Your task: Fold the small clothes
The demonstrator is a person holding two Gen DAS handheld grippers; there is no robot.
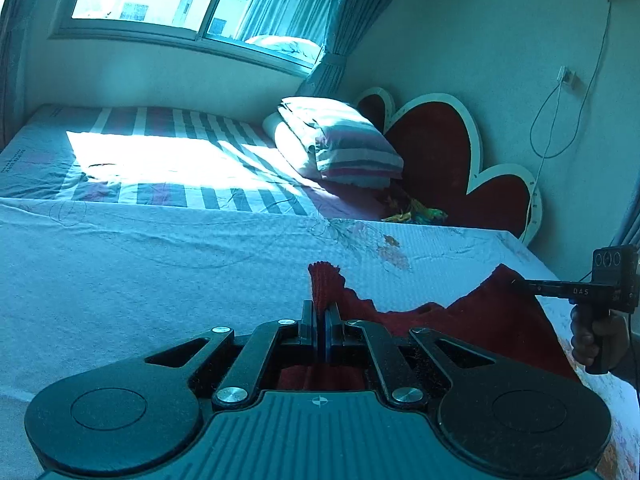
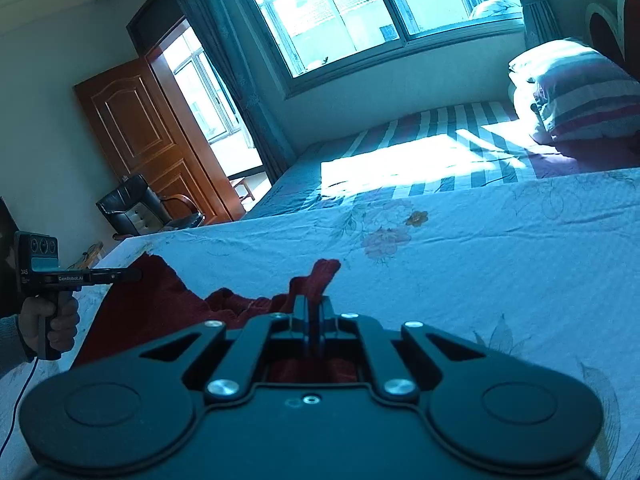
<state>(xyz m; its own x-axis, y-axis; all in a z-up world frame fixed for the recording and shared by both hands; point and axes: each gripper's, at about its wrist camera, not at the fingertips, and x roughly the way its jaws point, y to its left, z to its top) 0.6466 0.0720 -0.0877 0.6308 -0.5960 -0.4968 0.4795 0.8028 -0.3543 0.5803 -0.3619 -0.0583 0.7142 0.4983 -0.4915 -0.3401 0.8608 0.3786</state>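
A dark red knitted garment (image 1: 492, 320) is stretched between my two grippers, over a pale blue flowered sheet (image 1: 160, 280). In the left wrist view my left gripper (image 1: 320, 314) is shut on one corner, and a ribbed tip of cloth stands up above its fingers. At the right edge, my right gripper (image 1: 516, 282) pinches the other corner, with a hand around its handle. The right wrist view shows the same hold mirrored. There my right gripper (image 2: 314, 306) is shut on the garment (image 2: 152, 304), and my left gripper (image 2: 136, 276) grips the far corner at the left.
Beyond the flowered sheet lies a striped bed cover (image 1: 180, 160) with a sunlit patch. A striped pillow (image 1: 344, 140) rests against a red heart-shaped headboard (image 1: 436, 152). A wooden door (image 2: 140, 136) and a black chair (image 2: 140, 208) stand past the bed's left edge.
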